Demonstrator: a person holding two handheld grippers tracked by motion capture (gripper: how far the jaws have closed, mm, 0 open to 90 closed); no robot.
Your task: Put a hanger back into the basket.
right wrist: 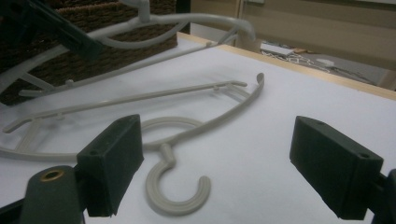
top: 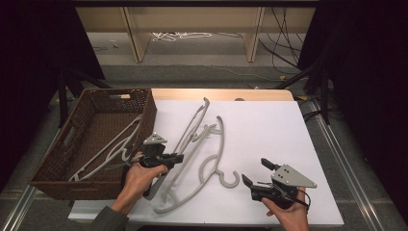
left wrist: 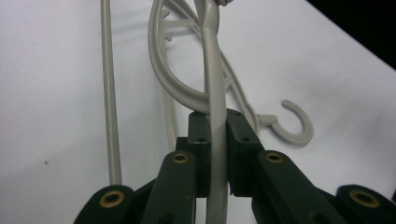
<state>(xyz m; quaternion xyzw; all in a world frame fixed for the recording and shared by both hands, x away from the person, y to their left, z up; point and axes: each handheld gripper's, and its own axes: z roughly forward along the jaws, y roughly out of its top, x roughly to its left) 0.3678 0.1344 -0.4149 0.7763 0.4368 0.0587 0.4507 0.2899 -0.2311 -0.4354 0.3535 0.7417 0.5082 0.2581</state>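
Note:
My left gripper [top: 178, 158] is shut on the bar of a grey plastic hanger [top: 192, 126], just right of the basket. In the left gripper view the black jaws [left wrist: 217, 123] pinch that held hanger [left wrist: 215, 84] between their pads, tilted up off the table. A second grey hanger [top: 211, 163] lies flat on the white table, its hook [right wrist: 177, 193] pointing at my right gripper [top: 256, 172]. The right gripper [right wrist: 223, 158] stands open near the front edge with nothing between its jaws. The right gripper view shows the left gripper [right wrist: 56, 28] holding the raised hanger [right wrist: 196, 19].
A brown wicker basket [top: 144, 103] stands at the left of the white table [top: 269, 130], with more grey hangers [top: 108, 149] lying inside it. Beyond the table's far edge are a floor with cables and wooden furniture legs.

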